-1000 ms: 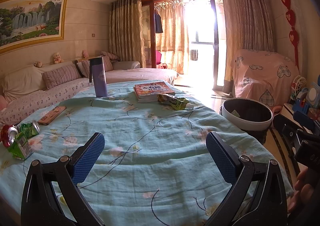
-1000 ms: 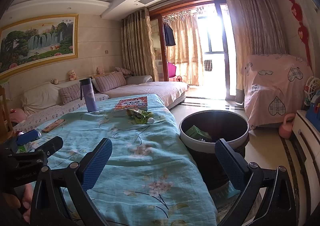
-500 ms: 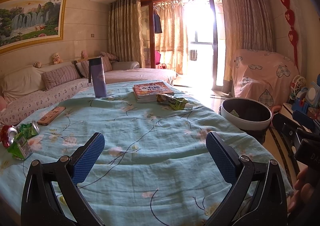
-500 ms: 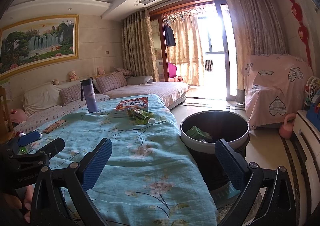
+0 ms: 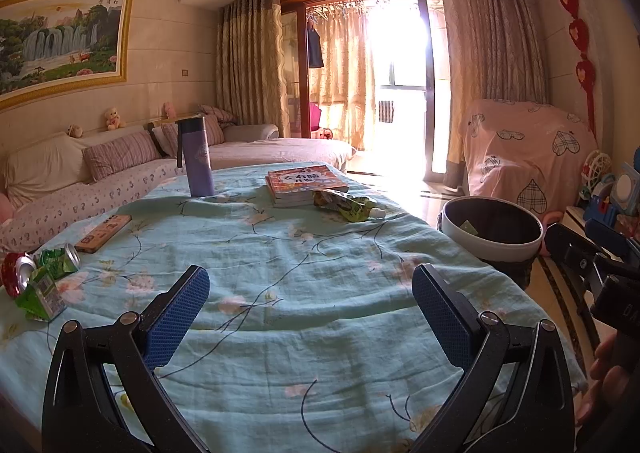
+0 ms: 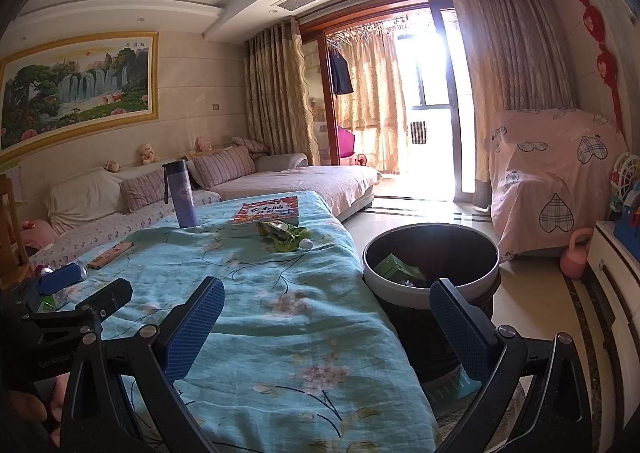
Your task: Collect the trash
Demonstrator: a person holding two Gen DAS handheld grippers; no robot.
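Blue tablecloth (image 5: 304,293): green pouch (image 5: 346,207) lying, spout rightward.

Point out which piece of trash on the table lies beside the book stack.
The green drink pouch with the white spout, touching the book stack. The crushed cans and green carton sit at the table's near left edge.

On my table (image 5: 320,333), the bottle (image 5: 196,161) stands near the far edge, the book stack (image 5: 304,183) to its right, a wrapper (image 5: 348,207) touching the books' near right corner. Cans (image 5: 36,277) cluster at the left edge, a remote (image 5: 103,233) just behind them. The bin (image 6: 432,269) sits on the floor off the right edge.
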